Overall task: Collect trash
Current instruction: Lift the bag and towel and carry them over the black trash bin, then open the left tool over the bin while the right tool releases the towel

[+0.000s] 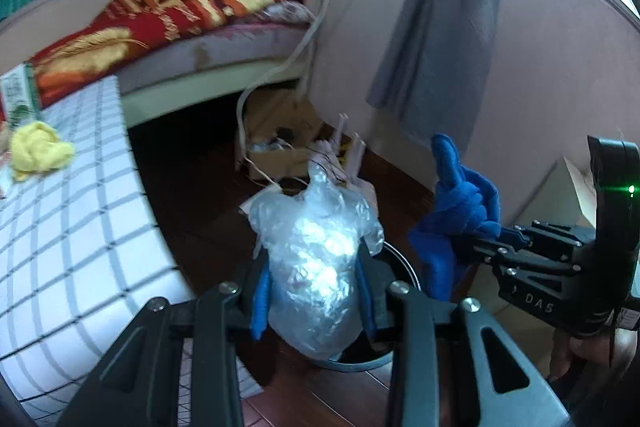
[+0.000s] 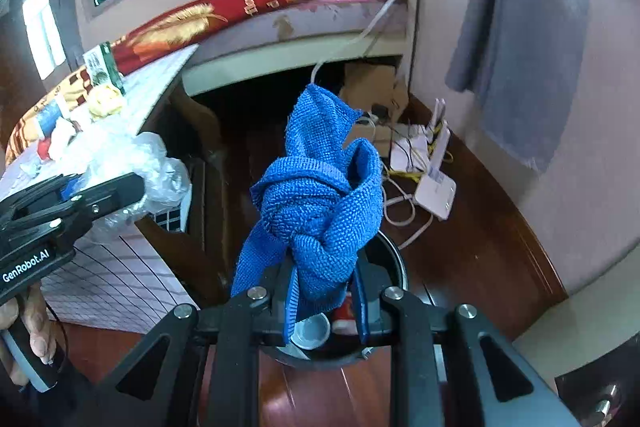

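Left gripper (image 1: 314, 291) clamping crumpled clear plastic (image 1: 316, 263); right gripper (image 2: 324, 301) pinching knotted blue cloth (image 2: 320, 199), both hovering over round bin (image 2: 394, 267), seemingly holding cup.

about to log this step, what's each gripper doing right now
Left gripper: shut on the crumpled clear plastic, above the bin.
Right gripper: shut on the knotted blue cloth, above the same bin.
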